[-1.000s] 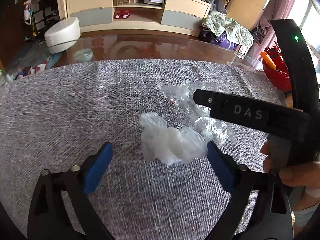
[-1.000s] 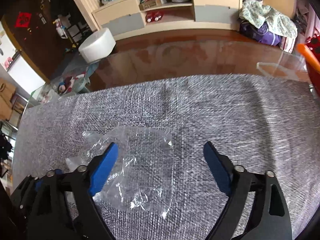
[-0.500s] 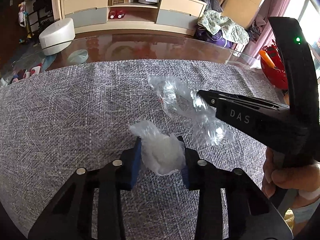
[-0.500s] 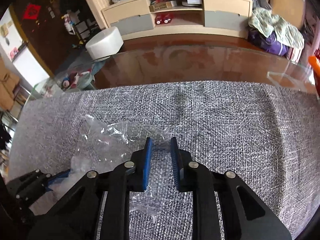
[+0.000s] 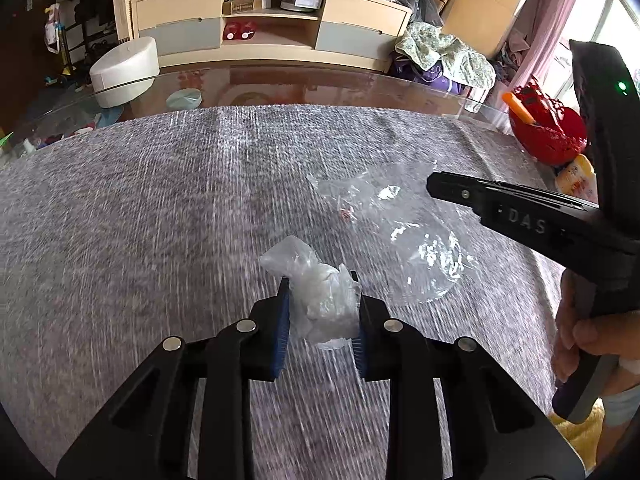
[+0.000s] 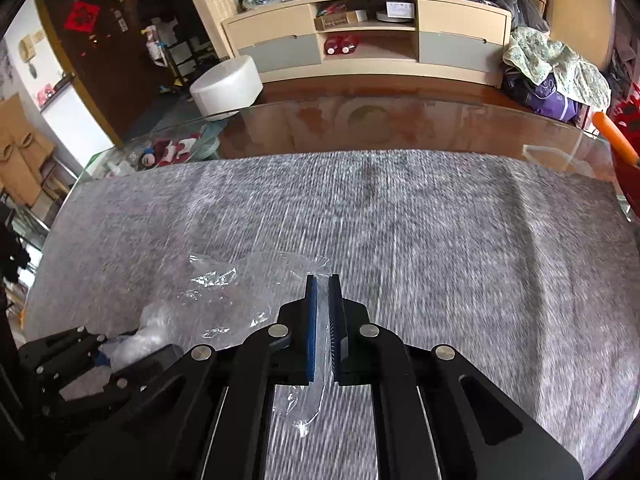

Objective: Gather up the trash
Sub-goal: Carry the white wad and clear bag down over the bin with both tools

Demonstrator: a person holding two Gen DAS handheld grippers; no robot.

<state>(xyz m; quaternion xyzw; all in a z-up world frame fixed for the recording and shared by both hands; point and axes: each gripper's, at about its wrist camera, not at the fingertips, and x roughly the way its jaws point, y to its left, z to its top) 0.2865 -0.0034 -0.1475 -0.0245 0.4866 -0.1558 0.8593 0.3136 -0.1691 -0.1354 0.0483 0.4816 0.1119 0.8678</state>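
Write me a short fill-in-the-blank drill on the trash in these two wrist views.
1. The left gripper is closing its fingers on a crumpled ____ plastic wad.
2. The right gripper pinches a ____ plastic bag.
3. The table is covered by a ____ woven cloth.

Missing words: white; clear; grey

You have two pieces of trash on the grey woven cloth of the worktop (image 5: 160, 220): a crumpled wad of milky white plastic (image 5: 320, 296) and a clear plastic wrapper (image 5: 400, 232). The wad is bunched into a lump, pinched between the blue pads of your left tool (image 5: 320, 312), whose jaws are closing, with one crinkled end sticking out past the tips. The wrapper is transparent, creased and glinting, spread mostly flat just beside the wad, with one edge caught between the closed pads of your right tool (image 6: 322, 320).
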